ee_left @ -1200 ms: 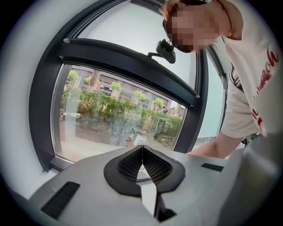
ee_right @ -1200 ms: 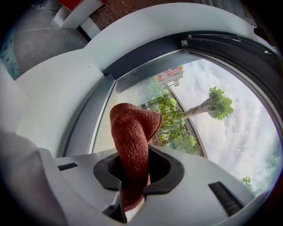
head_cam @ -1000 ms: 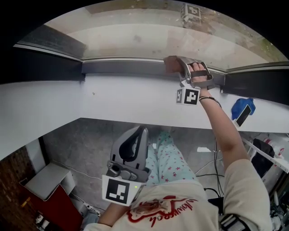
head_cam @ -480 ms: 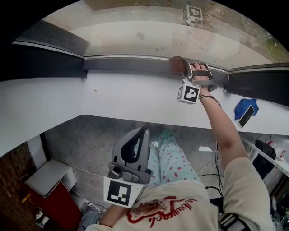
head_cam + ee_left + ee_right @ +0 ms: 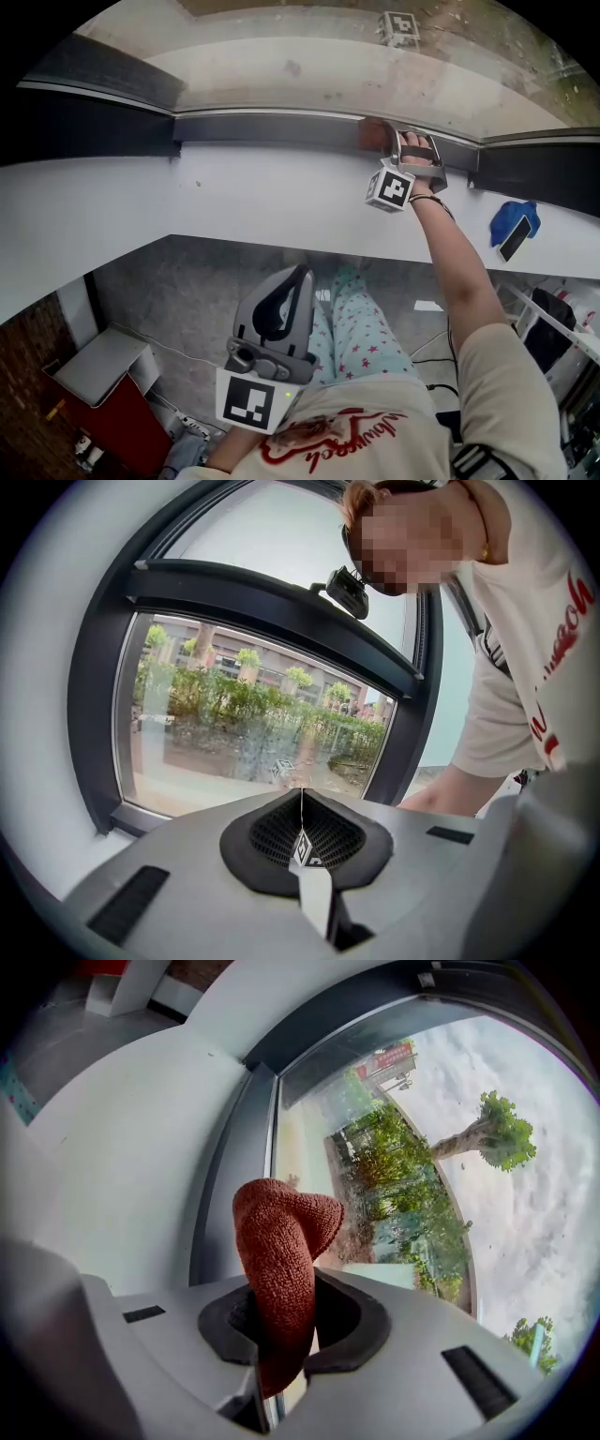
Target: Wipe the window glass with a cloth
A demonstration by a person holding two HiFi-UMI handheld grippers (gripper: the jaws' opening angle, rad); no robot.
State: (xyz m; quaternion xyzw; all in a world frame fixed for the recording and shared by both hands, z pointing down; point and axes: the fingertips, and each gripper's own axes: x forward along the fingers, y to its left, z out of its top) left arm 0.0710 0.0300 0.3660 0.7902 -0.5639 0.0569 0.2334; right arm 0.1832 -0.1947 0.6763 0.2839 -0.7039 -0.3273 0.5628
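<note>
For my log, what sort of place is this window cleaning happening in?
Probably an indoor room, perhaps a home or workshop: a dark-framed window above a wide white sill, trees and hedges outside, a grey floor below. The right tool grips a cloth.

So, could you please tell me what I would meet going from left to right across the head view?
Red box with grey lid → left claw, shut and empty → right claw gripping the red-brown cloth → blue object.
</note>
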